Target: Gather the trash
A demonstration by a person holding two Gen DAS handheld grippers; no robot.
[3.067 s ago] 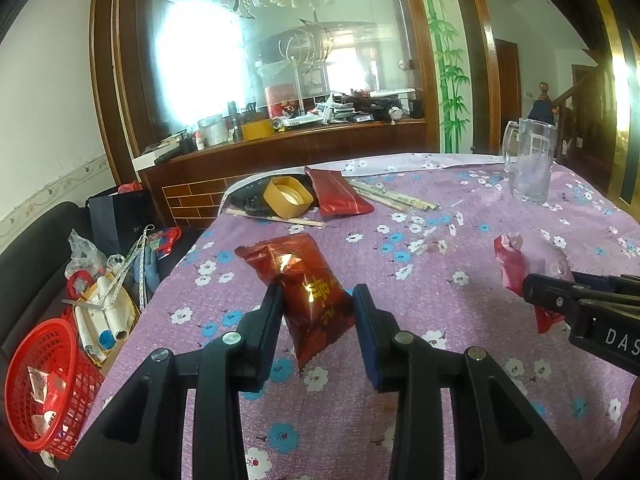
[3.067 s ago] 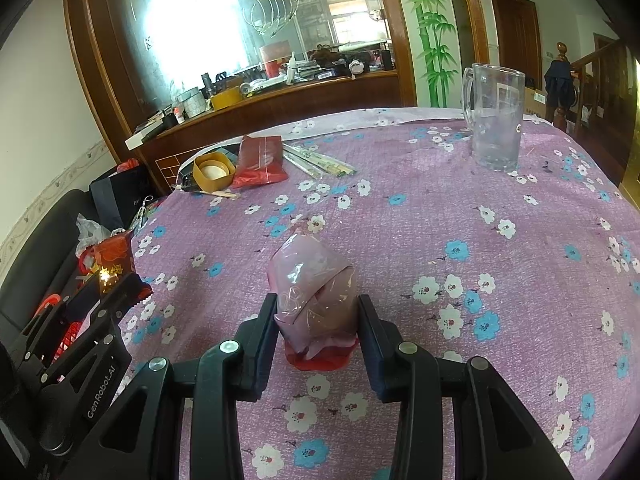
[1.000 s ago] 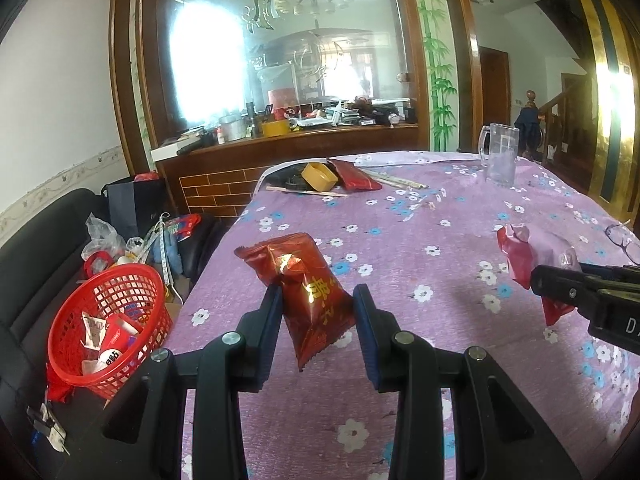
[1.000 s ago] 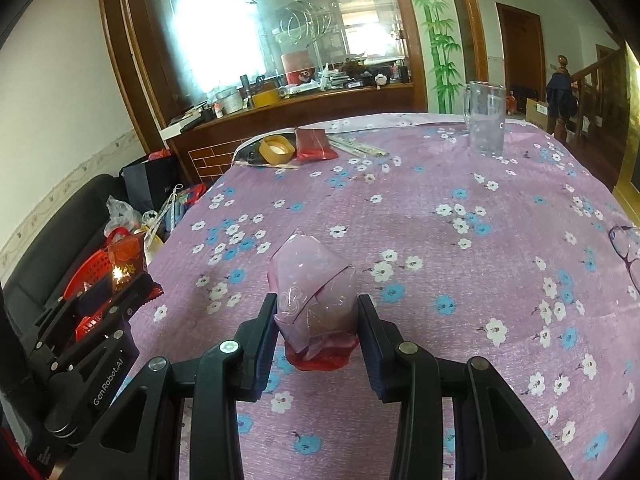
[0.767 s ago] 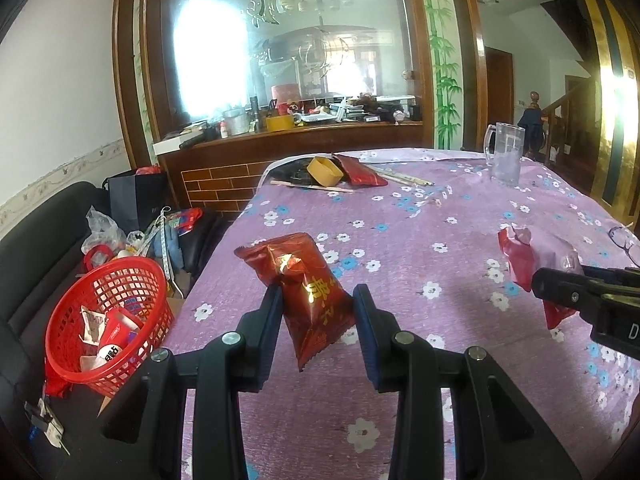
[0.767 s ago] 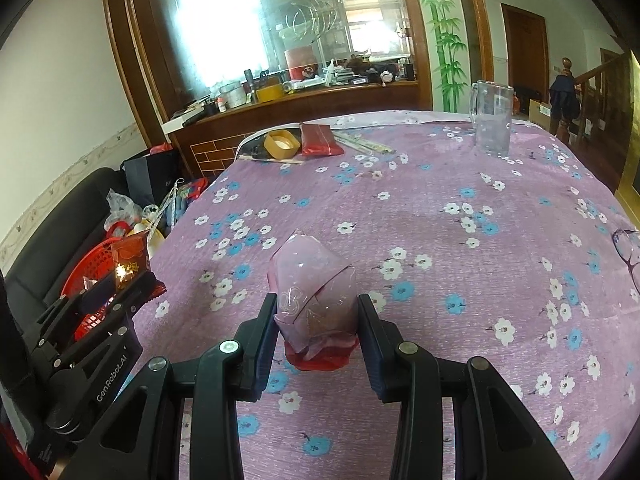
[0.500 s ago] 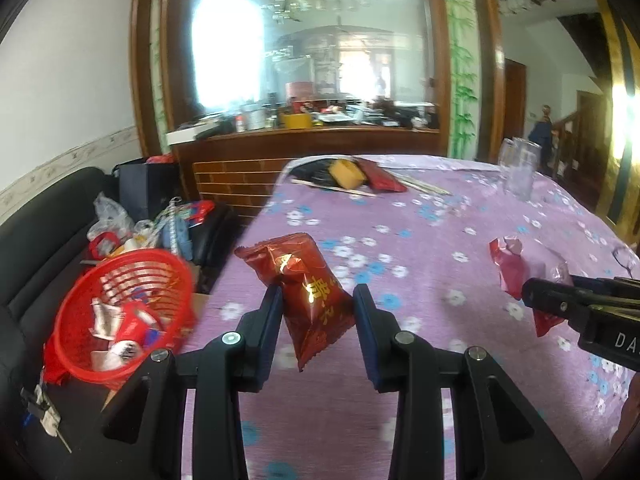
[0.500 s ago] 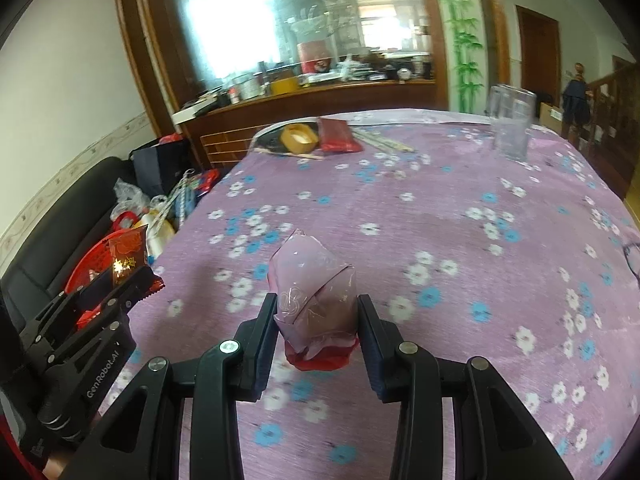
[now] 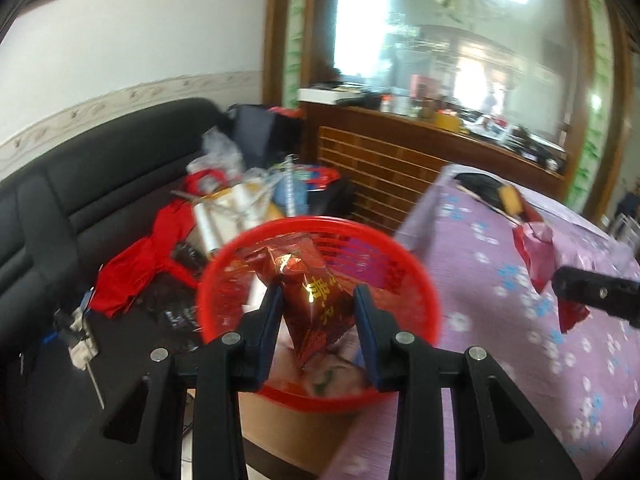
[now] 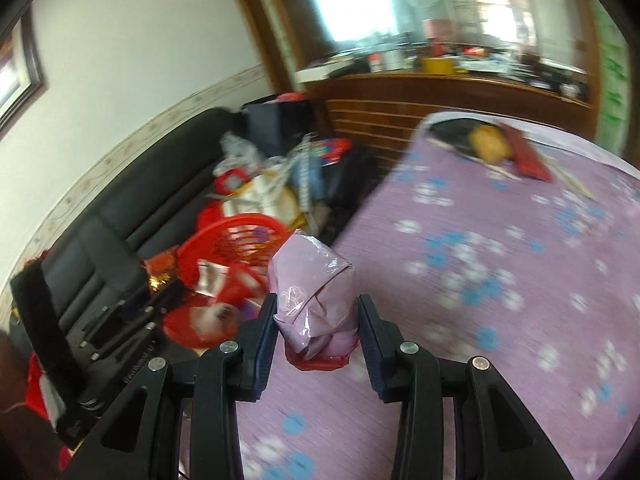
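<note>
My left gripper (image 9: 316,300) is shut on a dark red snack packet (image 9: 312,292) and holds it over the red plastic basket (image 9: 416,272), which holds several scraps. My right gripper (image 10: 316,316) is shut on a crumpled pink plastic wrapper (image 10: 316,304) with a red scrap under it, above the table's left edge. The basket (image 10: 208,252) shows to the left in the right wrist view, with the left gripper (image 10: 156,288) over it. The pink wrapper (image 9: 540,248) and right gripper also show at the right of the left wrist view.
A round table with a purple flowered cloth (image 10: 500,248) fills the right. A black sofa (image 9: 80,184) with bags, red cloth and clutter (image 9: 240,200) lies left. A tape roll (image 10: 490,142) and red packet (image 10: 528,160) sit at the table's far end. A wooden counter (image 9: 400,152) stands behind.
Both grippers have swung left off the table with their loads. The left gripper is now over the red basket, which looks much nearer. The right gripper is at the table's left edge.
</note>
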